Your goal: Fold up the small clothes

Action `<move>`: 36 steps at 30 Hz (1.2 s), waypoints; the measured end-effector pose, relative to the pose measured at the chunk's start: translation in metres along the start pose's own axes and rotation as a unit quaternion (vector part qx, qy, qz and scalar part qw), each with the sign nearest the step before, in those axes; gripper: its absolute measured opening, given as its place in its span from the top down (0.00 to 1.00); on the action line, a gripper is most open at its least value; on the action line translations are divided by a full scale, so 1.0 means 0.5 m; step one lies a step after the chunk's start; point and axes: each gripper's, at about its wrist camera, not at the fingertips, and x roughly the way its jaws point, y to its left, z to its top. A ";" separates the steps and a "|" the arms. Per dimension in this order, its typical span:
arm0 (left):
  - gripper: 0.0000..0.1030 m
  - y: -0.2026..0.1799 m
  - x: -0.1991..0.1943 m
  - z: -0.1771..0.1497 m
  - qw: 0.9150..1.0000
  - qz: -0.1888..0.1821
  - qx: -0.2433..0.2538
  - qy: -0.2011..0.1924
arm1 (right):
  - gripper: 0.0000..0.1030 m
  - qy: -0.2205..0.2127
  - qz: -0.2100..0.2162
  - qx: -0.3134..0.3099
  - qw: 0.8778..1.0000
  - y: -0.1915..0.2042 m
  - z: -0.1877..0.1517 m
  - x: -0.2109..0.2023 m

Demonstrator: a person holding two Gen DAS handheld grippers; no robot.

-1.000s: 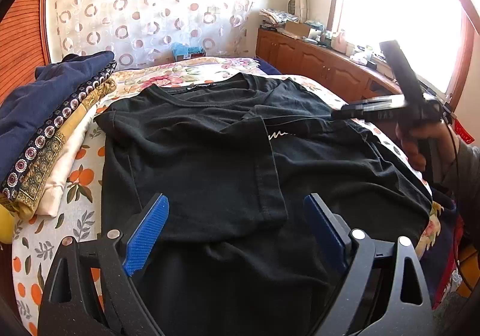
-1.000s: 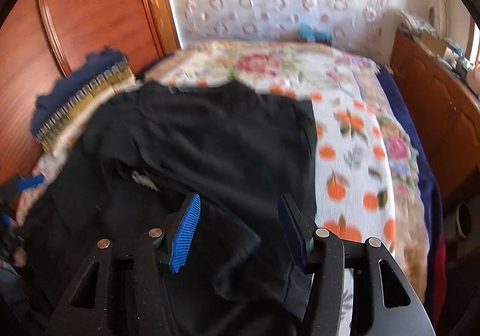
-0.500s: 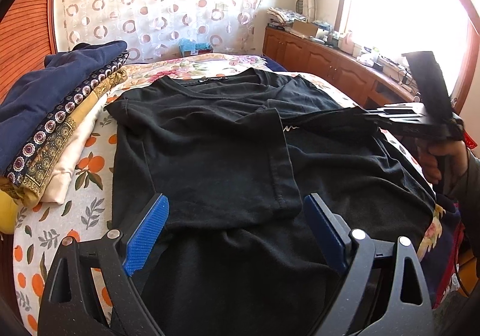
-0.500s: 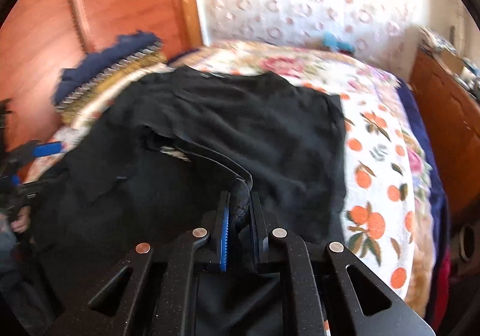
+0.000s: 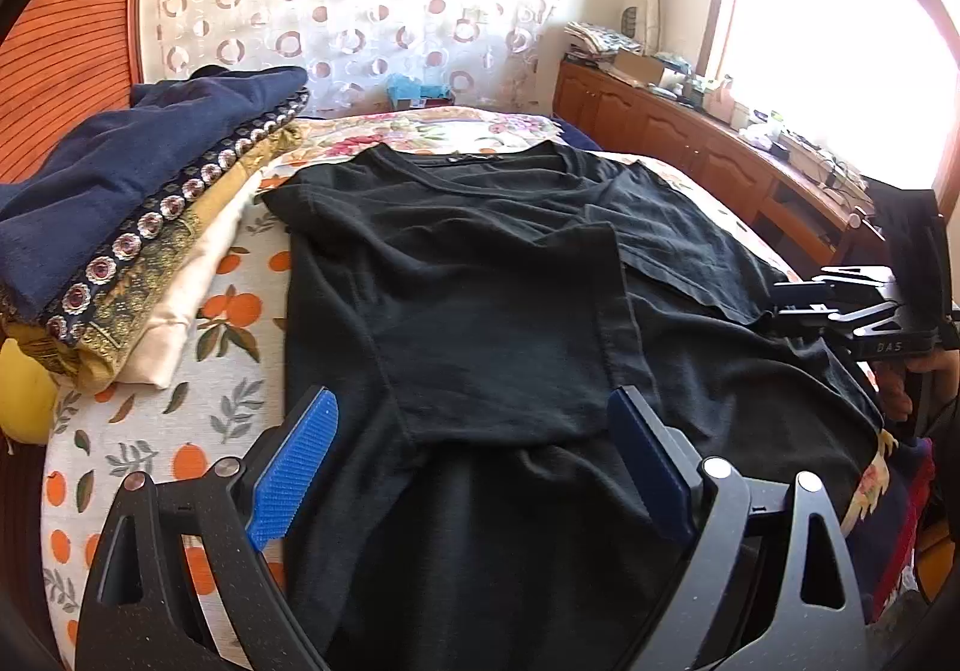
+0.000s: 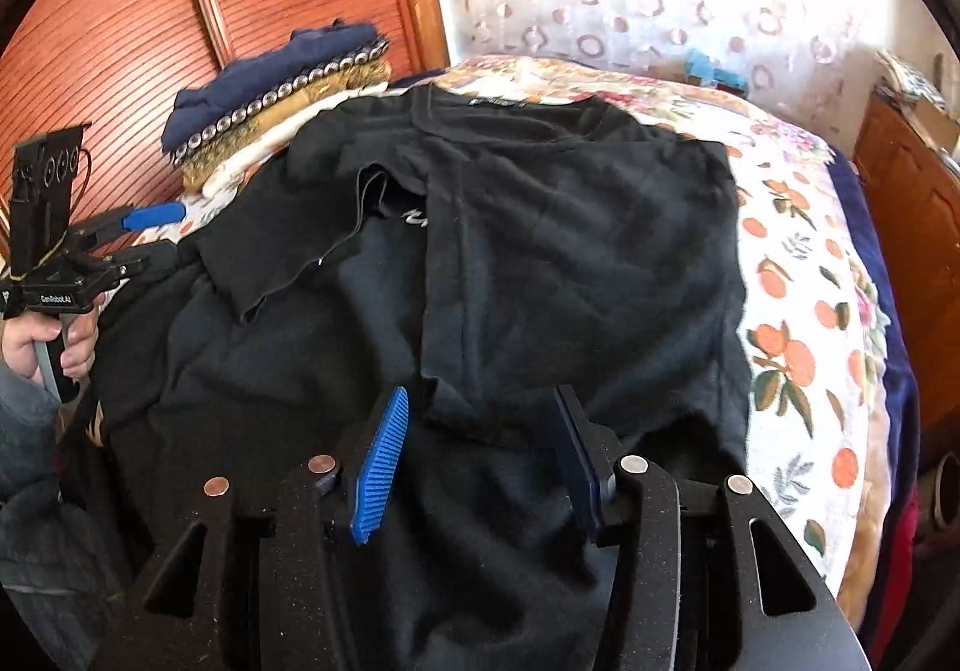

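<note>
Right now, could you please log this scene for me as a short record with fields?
garment: black T-shirt spread on the bed, both sleeves folded inward
surface: fruit-print bedspread
beside it: stack of folded clothes, apart from the shirt
left gripper: open above the shirt, holding nothing
right gripper: jaws opening over the folded sleeve's edge, pads clear of cloth
fold stage: body not yet folded

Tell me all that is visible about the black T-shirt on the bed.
The black T-shirt looks like soft, matte knit cotton, with a ribbed round collar toward the curtain. It lies flat on the orange-print bedsheet, both side panels folded inward, white print peeking out between them. The folded clothes stack lies beside it. Neither open hand-held gripper grips it.
</note>
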 end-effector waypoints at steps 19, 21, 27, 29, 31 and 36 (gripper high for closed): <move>0.11 0.074 -0.012 -0.010 0.999 0.042 -0.021 0.005 | 0.47 -0.020 -0.113 0.030 0.993 0.008 -0.059 -0.003; 0.11 0.072 -0.011 -0.005 0.999 0.042 -0.015 0.005 | 0.47 -0.022 -0.108 0.033 0.993 0.003 -0.060 -0.003; 0.11 0.080 0.014 0.044 0.998 0.056 0.019 0.007 | 0.44 -0.025 -0.098 0.025 0.995 -0.007 -0.033 -0.017; 0.11 0.092 0.030 0.071 0.998 0.058 0.024 0.009 | 0.37 -0.041 -0.100 0.022 0.994 -0.017 -0.014 -0.031; 0.11 0.107 0.048 0.101 0.998 0.050 0.023 0.012 | 0.36 -0.047 -0.112 0.018 0.992 -0.036 0.009 -0.037; 0.21 0.136 0.103 0.163 0.999 0.037 0.015 0.029 | 0.36 -0.042 -0.125 0.025 0.991 -0.101 0.060 -0.019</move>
